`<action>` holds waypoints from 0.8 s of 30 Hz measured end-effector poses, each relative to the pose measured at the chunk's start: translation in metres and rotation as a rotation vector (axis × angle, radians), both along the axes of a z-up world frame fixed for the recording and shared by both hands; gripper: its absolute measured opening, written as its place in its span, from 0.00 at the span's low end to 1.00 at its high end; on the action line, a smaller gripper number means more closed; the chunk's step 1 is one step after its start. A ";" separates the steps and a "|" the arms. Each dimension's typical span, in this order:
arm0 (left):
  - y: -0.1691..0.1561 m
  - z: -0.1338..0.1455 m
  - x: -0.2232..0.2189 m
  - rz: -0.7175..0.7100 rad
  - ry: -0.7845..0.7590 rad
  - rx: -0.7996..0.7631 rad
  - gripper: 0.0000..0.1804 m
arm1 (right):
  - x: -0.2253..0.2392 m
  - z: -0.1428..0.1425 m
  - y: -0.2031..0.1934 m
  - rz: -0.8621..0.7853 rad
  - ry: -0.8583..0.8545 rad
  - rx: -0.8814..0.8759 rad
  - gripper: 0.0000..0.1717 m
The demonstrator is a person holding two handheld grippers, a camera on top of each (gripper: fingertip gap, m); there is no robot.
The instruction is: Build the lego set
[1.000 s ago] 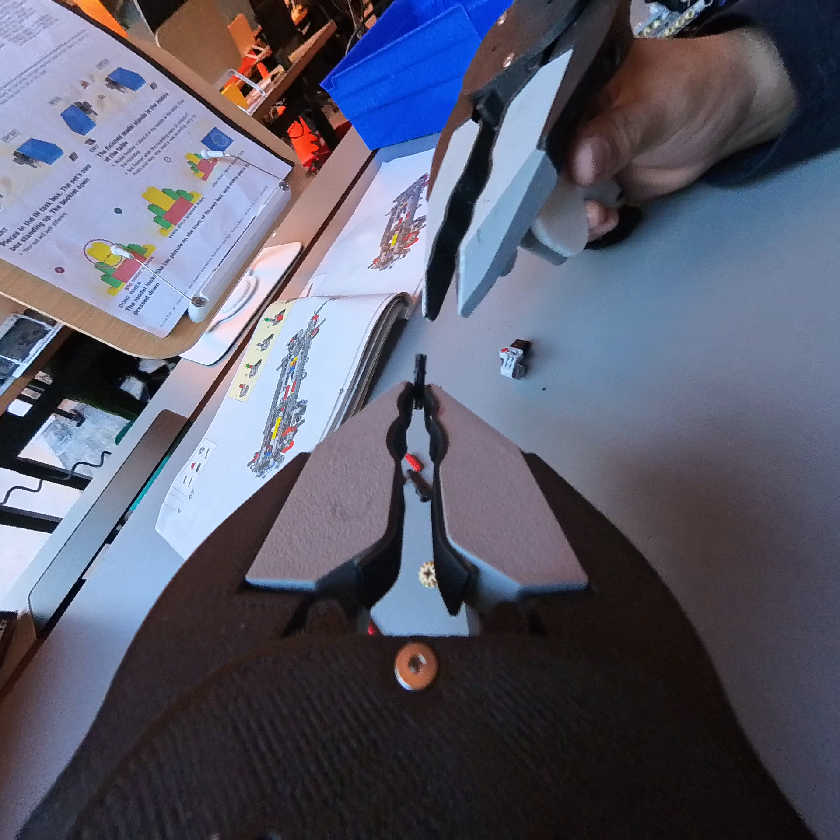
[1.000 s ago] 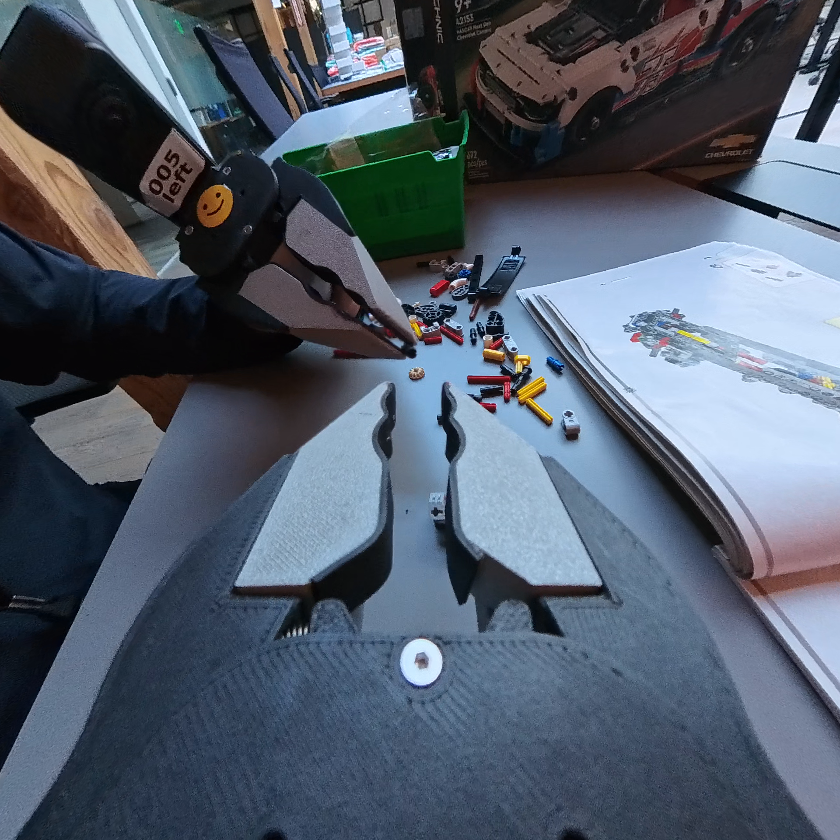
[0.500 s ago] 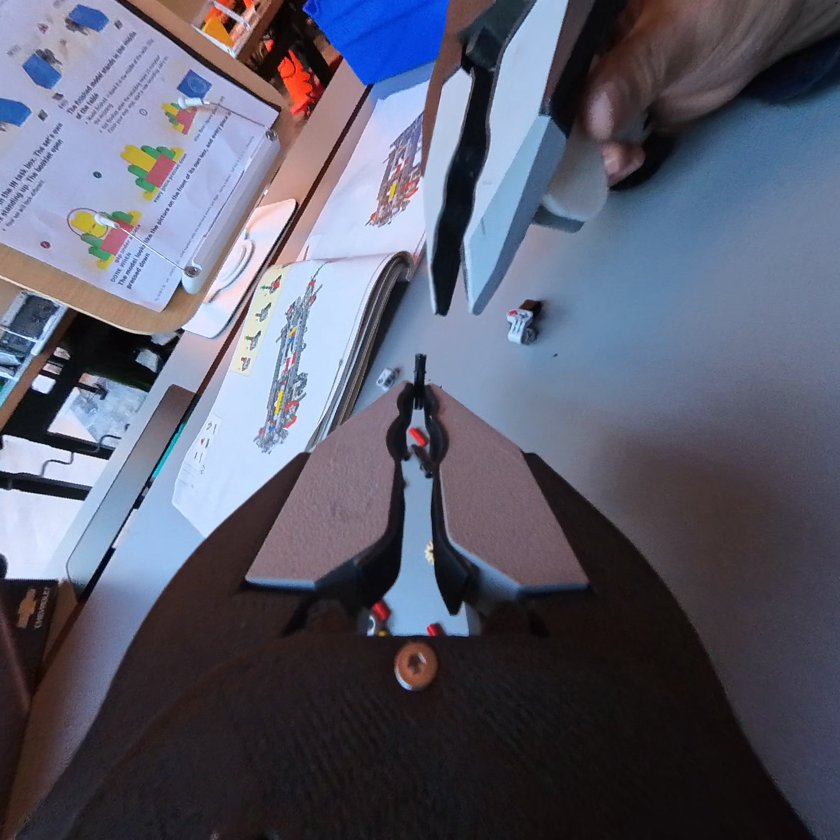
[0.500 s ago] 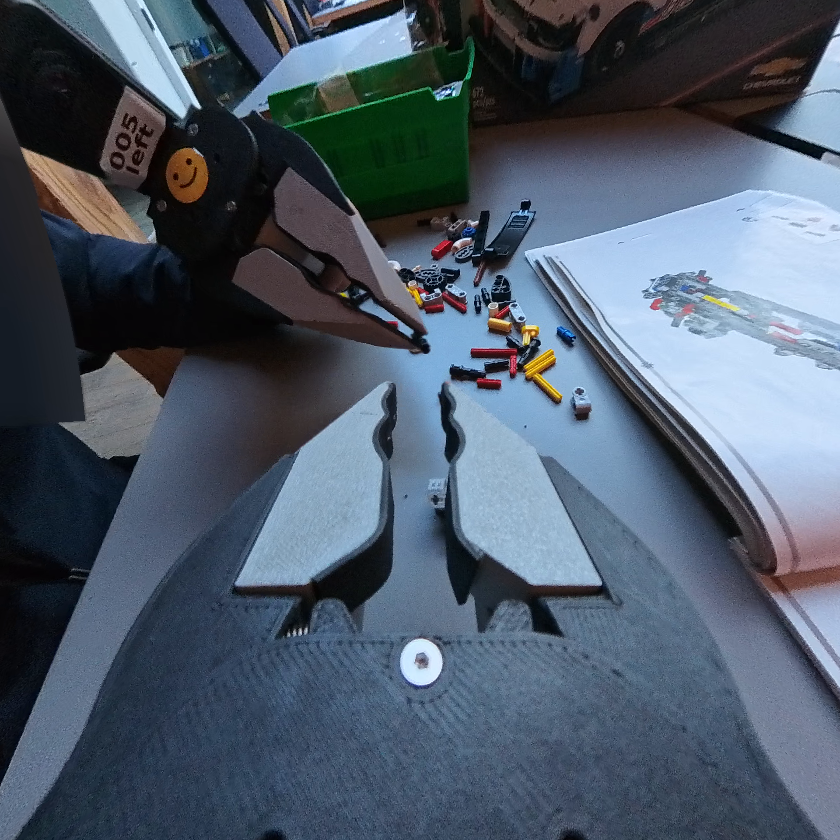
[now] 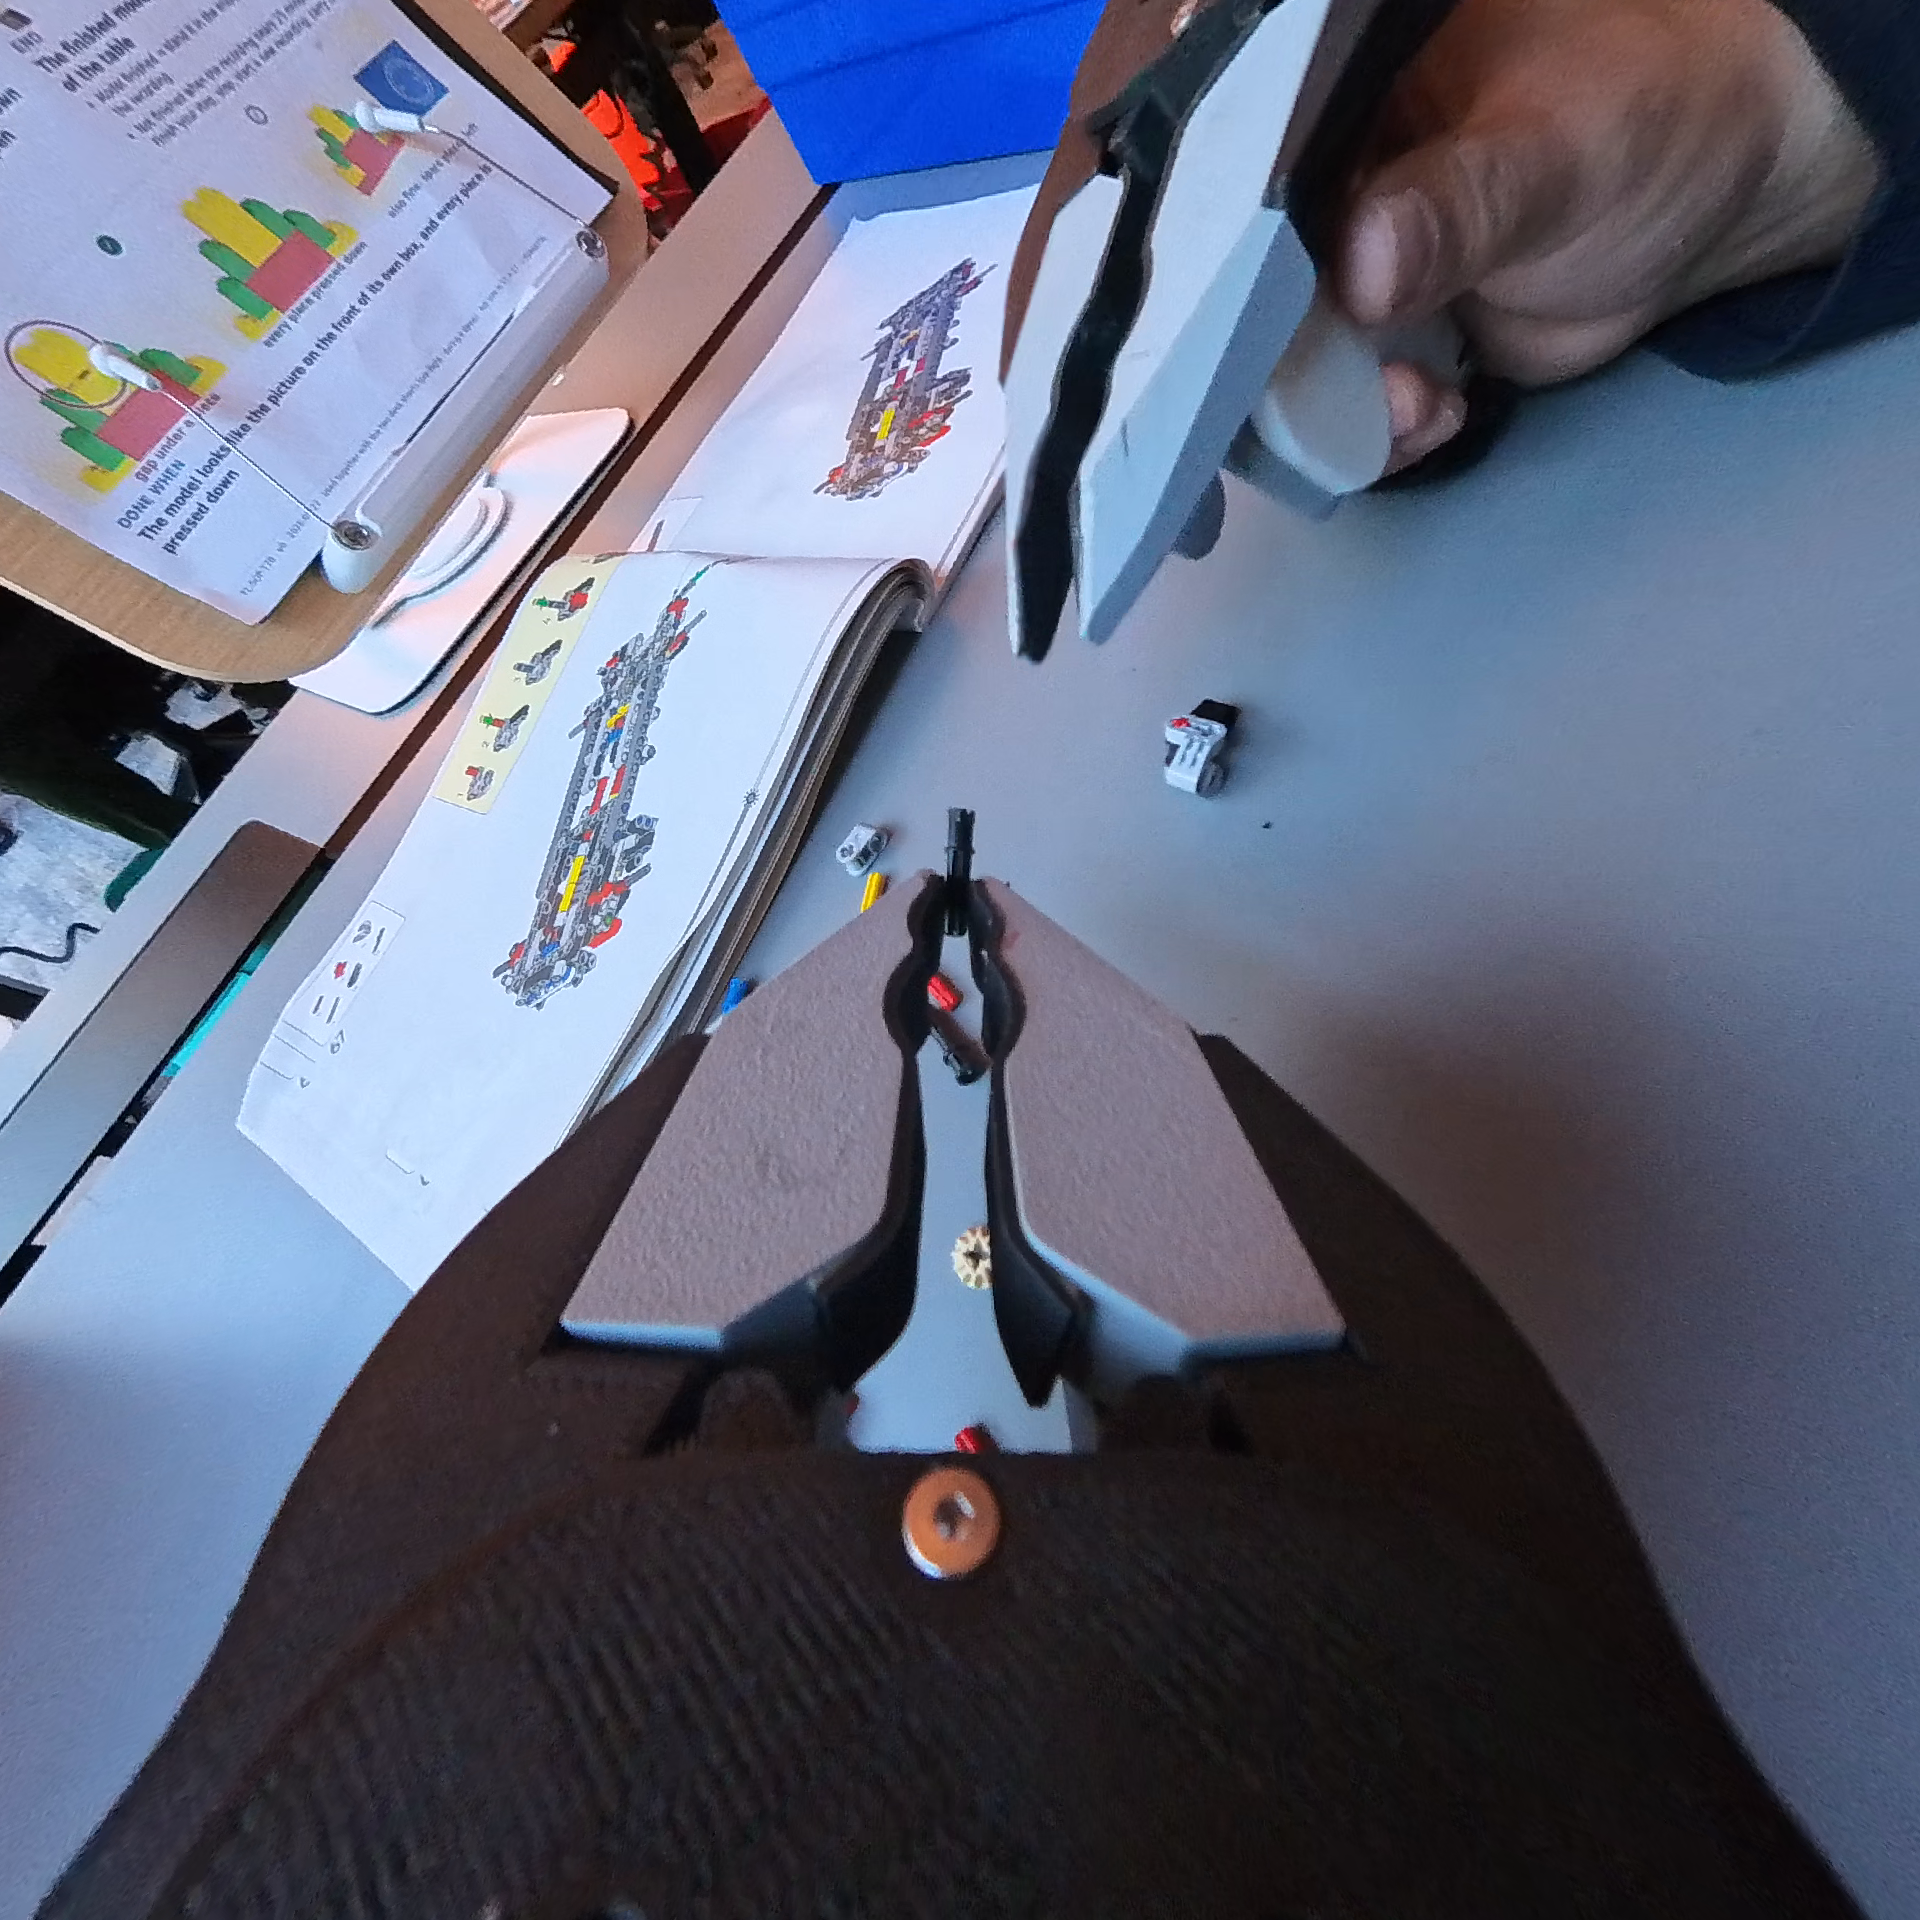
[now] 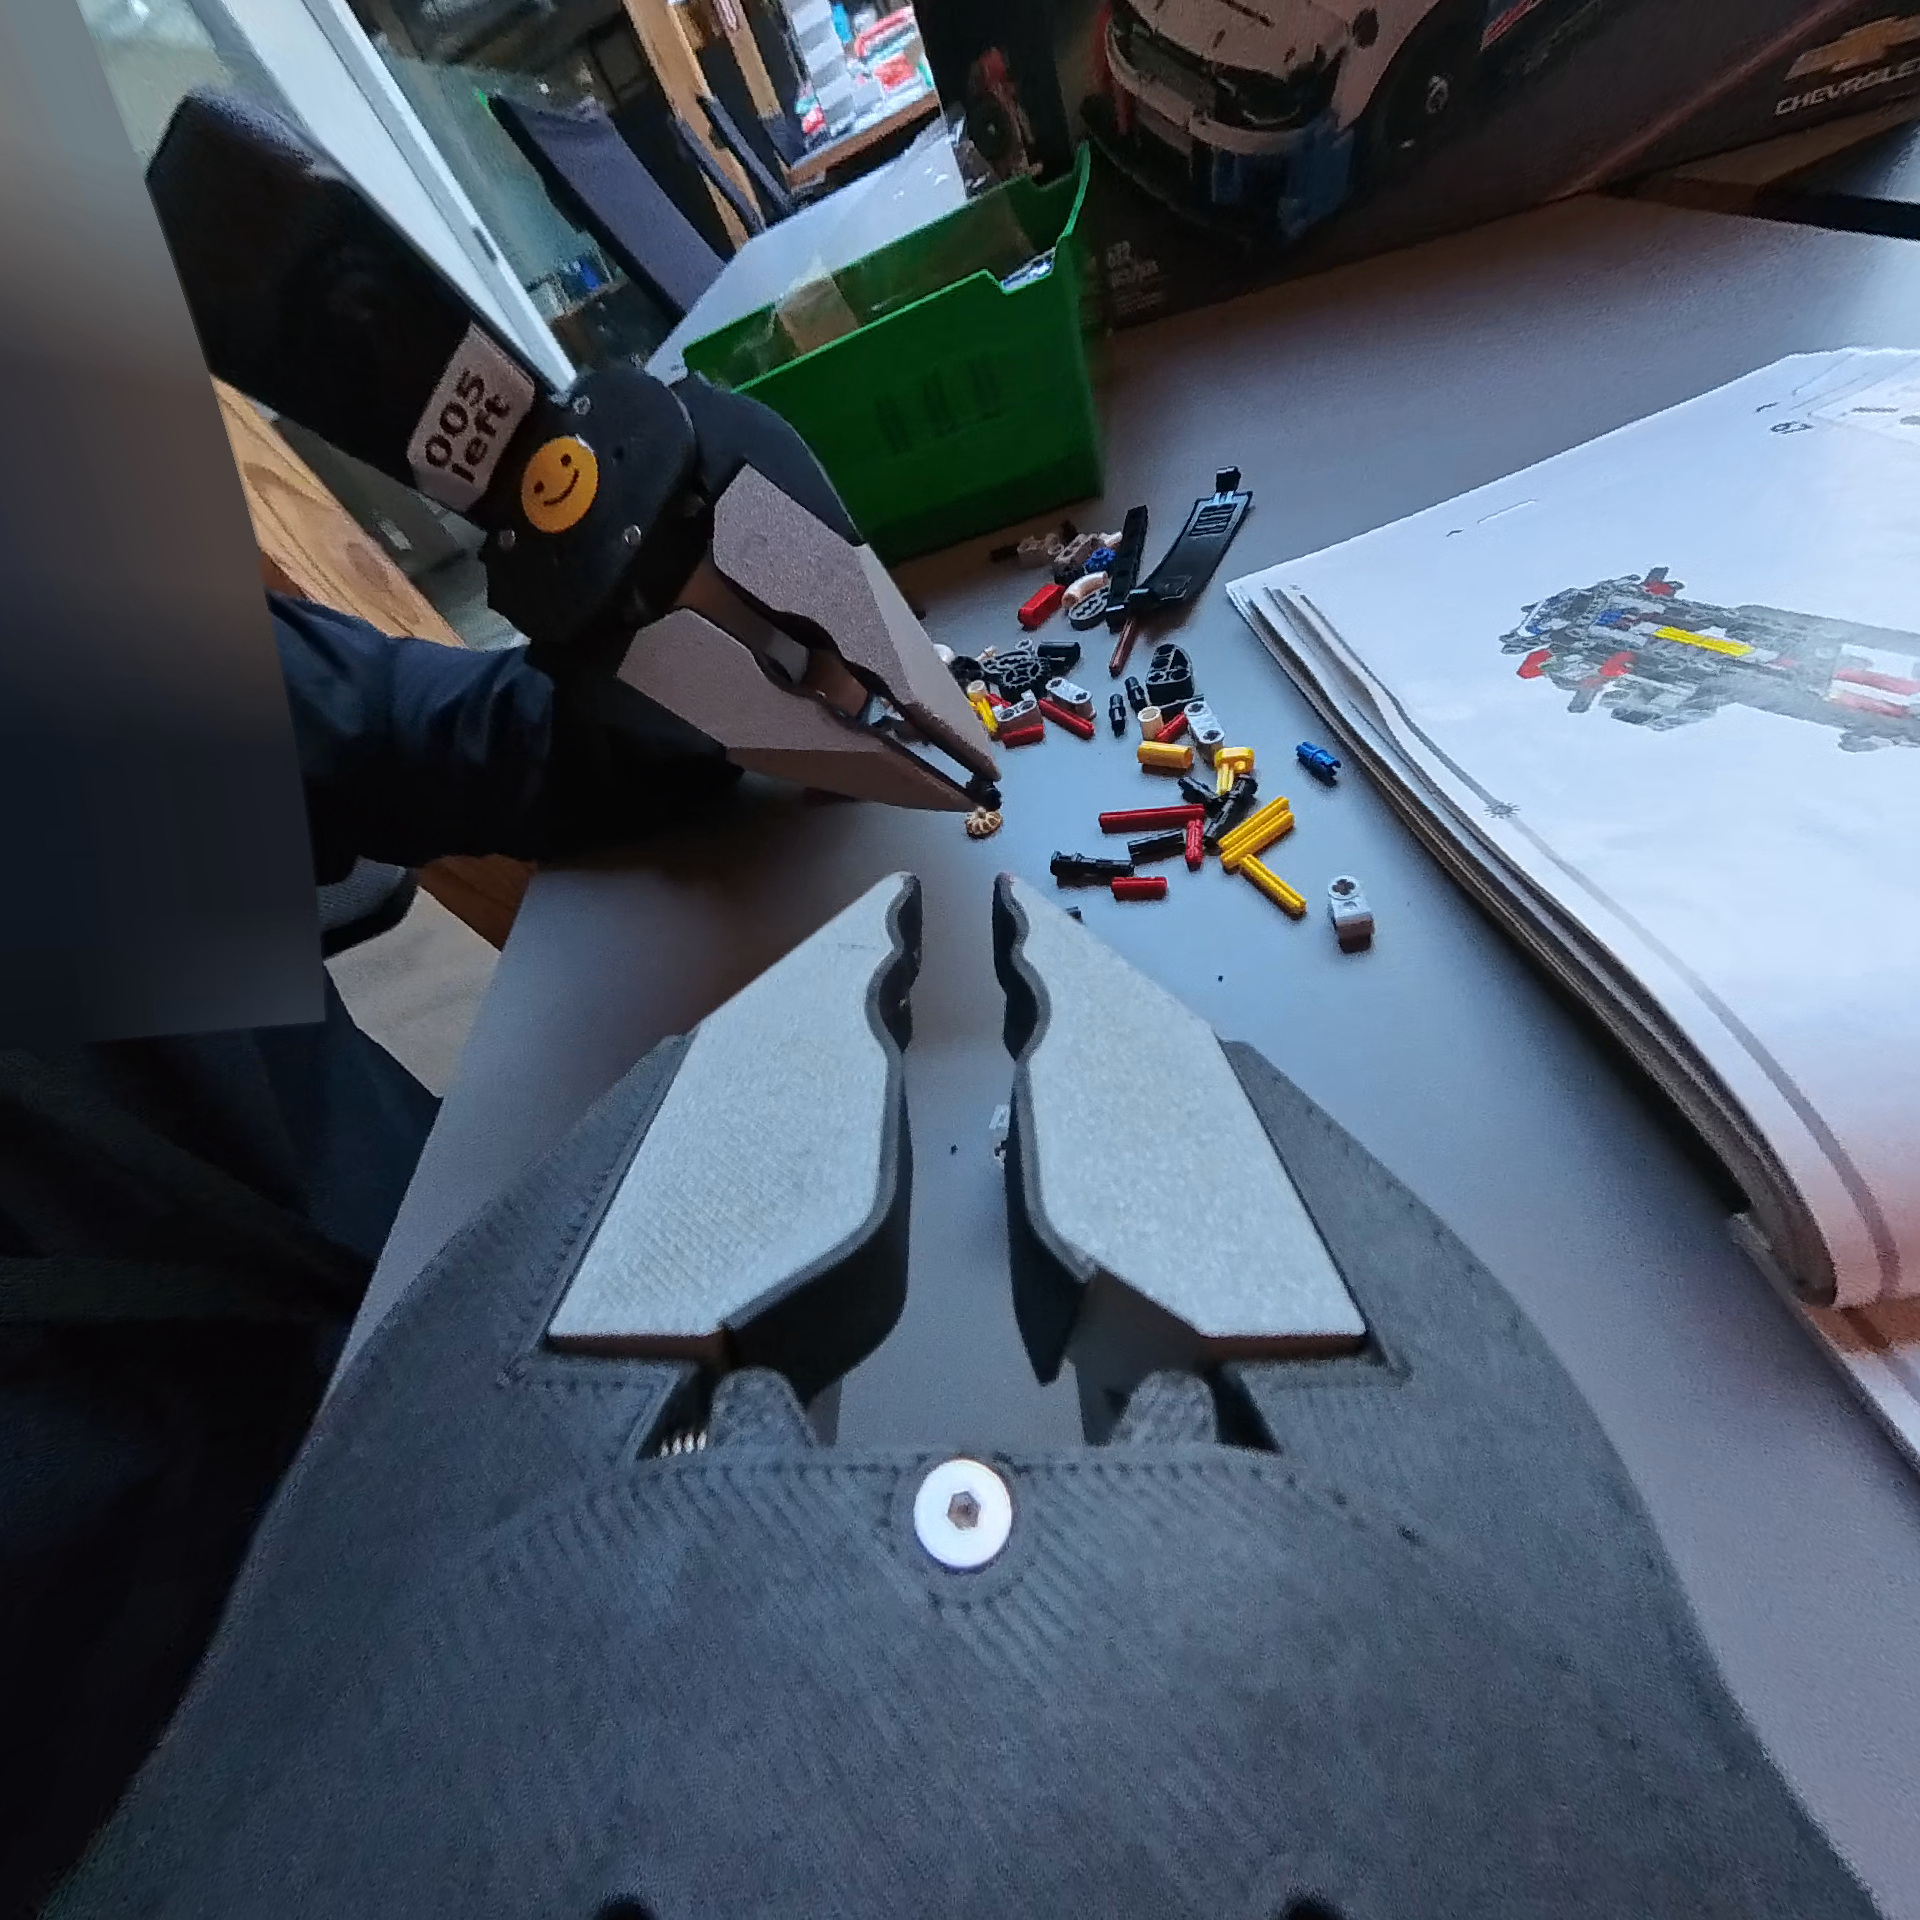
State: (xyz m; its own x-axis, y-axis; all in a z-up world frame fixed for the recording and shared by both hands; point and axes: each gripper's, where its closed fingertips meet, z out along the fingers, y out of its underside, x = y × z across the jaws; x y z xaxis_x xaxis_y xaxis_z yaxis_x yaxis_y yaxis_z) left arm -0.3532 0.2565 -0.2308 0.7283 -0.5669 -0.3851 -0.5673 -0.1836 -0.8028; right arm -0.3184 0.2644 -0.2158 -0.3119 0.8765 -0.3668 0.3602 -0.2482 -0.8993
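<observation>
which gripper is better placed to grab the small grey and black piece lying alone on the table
Probably right: the right gripper hangs open and holds nothing, just beside the grey and black piece. The left gripper is shut on a black pin.

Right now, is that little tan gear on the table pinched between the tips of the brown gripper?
No: the tan gear lies on the table just under the left gripper, whose tips pinch a small black pin instead.

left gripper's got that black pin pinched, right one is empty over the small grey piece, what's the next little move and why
Probably lower the right gripper and close on the small grey assembly. Its fingers stand apart with nothing between them, just above that piece, while the left gripper is already clamped on the black pin, which juts from its tips. The pin likely needs that piece held.
</observation>
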 end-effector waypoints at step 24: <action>-0.004 0.008 0.005 -0.015 0.043 0.055 0.01 | 0.001 0.003 0.003 -0.006 0.014 -0.027 0.05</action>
